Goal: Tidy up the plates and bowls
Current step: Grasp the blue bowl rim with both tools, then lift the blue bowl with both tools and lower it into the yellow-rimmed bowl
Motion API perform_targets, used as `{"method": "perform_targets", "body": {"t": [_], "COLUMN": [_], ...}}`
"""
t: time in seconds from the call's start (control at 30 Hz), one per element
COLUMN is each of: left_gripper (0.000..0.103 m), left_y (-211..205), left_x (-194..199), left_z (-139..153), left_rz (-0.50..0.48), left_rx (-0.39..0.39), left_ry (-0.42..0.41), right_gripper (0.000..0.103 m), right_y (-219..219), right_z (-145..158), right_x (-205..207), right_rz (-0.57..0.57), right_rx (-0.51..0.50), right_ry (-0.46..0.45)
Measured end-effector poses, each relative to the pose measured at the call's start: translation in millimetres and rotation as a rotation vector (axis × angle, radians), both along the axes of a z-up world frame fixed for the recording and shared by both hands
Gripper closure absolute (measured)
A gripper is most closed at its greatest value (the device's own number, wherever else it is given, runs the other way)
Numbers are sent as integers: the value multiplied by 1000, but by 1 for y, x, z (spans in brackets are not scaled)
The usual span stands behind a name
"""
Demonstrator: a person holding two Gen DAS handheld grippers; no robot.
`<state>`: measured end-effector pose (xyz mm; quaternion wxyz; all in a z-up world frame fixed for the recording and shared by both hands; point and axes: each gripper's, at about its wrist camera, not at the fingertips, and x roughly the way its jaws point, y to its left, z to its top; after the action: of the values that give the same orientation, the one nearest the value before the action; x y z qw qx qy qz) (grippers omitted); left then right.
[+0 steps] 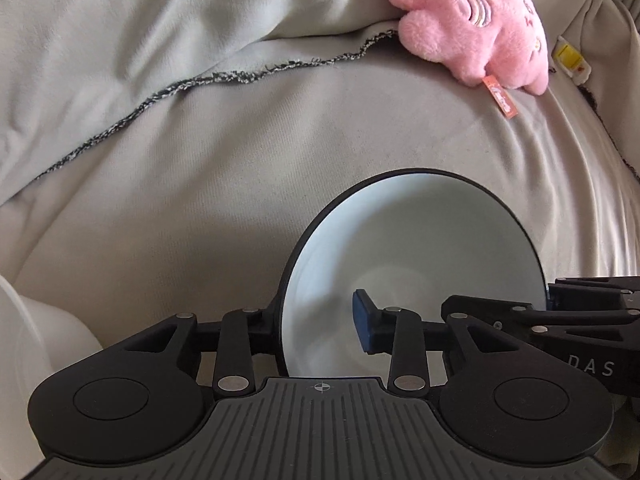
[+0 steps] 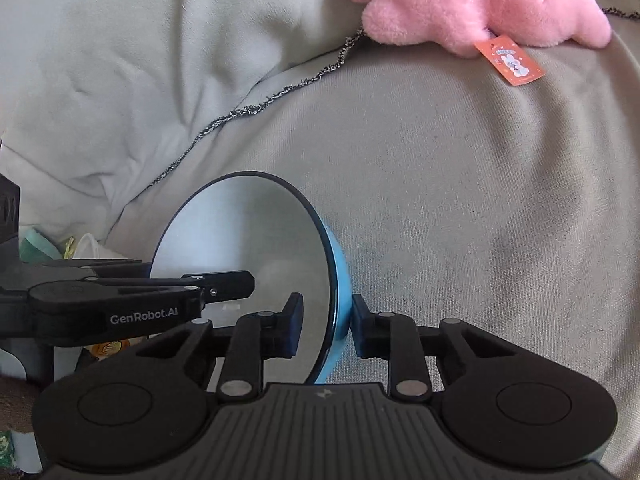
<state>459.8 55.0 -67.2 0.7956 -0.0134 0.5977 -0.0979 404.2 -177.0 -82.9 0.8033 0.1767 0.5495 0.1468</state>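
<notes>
A bowl (image 1: 412, 248) with a white inside, dark rim and light blue outside is held above a beige bed cover. My left gripper (image 1: 316, 324) straddles its left rim, one finger inside and one outside. My right gripper (image 2: 325, 326) straddles the opposite rim of the same bowl (image 2: 248, 232), left pad inside and right pad against the blue outer wall. Both look closed on the rim. The right gripper's fingers (image 1: 580, 300) show at the right of the left wrist view. The left gripper's fingers (image 2: 224, 282) show at the left of the right wrist view.
A pink plush toy (image 1: 472, 28) with an orange tag lies at the back right on the cover, also in the right wrist view (image 2: 472, 4). A crumpled grey blanket (image 1: 160, 40) covers the back left. A white object (image 1: 24, 332) sits at the left edge. Small items (image 2: 60, 246) lie at left.
</notes>
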Motion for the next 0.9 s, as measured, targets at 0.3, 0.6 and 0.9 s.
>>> {"method": "perform_targets", "body": {"t": [0.3,0.6,0.9], "left_gripper": [64,57,65], "left_y": [4,-3,-2], "left_x": [9,-2,-41], "left_z": [-2,4,83], "left_rz": [-1,34,76], "left_rx": [-37,-13,-21], "left_ry": [15,-33,-148], "right_gripper": [81,79,79], "right_y": [-2,4,2], "right_z": [-22,-23,36], "right_x": [13,8,-30], "right_rz": [21,42,45], "right_rx": [70,52,45], "right_ry": [80,30,-110]}}
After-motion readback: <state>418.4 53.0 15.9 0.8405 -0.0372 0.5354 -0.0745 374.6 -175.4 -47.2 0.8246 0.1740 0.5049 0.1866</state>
